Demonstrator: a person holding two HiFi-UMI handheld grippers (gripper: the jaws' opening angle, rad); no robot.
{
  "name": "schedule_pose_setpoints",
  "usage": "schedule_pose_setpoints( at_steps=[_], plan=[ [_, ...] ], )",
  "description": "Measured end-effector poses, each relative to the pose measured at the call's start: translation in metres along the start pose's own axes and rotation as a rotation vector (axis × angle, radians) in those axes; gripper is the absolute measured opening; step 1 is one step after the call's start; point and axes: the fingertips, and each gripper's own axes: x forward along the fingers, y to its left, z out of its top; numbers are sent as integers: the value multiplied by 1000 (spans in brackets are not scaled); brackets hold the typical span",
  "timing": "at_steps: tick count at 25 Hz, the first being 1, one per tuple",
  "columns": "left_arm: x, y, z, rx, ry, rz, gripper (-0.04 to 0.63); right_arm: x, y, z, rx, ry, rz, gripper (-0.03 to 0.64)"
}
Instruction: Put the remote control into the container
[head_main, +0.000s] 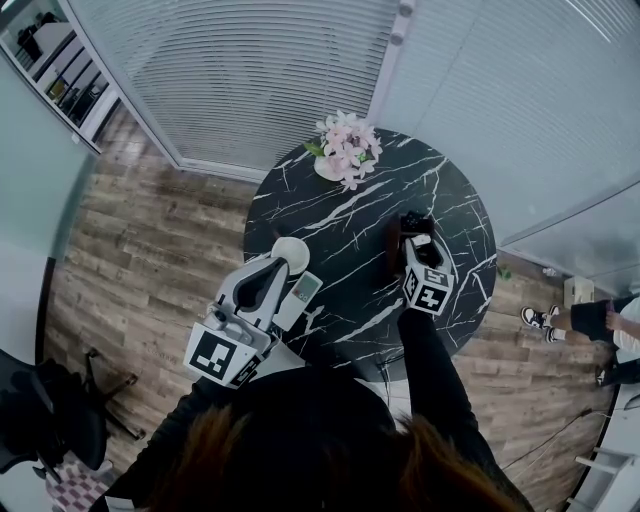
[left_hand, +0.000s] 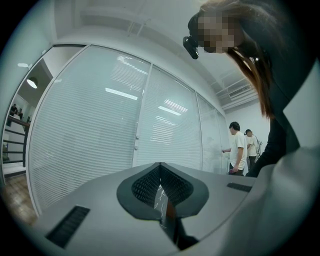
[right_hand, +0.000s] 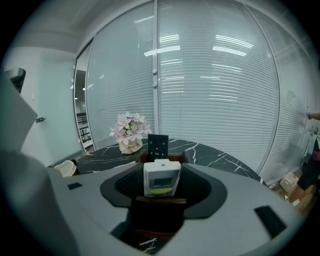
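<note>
- The counter looks to us like polished black marble with white veins, glossy.
- The floor is matt wood planking.
- The container seems to be dark, smooth wood.
- The white remote control is smooth plastic, and the black remote is matt plastic.
- The left gripper has a matt grey plastic shell, and we see dark ribbed pads on its jaws.

Flowers stand at the table's far edge; the container sits right of centre, front remote and rear remote upright in it; a third remote lies near the left edge, a bowl just behind it.
</note>
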Motion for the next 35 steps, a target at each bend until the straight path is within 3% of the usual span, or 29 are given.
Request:
schedule_pose_setpoints(
  at_steps=[4,7,10,14,19,26,35],
  plan=[
    [2,0,1,0,-3,-4,8,-10,0,23,15,-77,23,226],
    [3,-1,1,0,-4,-9,8,-18,0,43,27,-145,44,72],
    [4,-2,2,0,-7,-14,8,-31,0,66,69,-234,71,23],
    [3,-4,4,3,-11,-23,8,-59,12,97,85,-354,135,15],
    [6,-5,4,3,-12,-29,8,-100,46,120,122,-422,222,15],
    [8,-4,5,1,-16,-31,8,-155,105,115,51,-450,316,15],
    [10,-8,8,1,-27,-43,8,-187,136,93,22,-406,387,15]
  ],
)
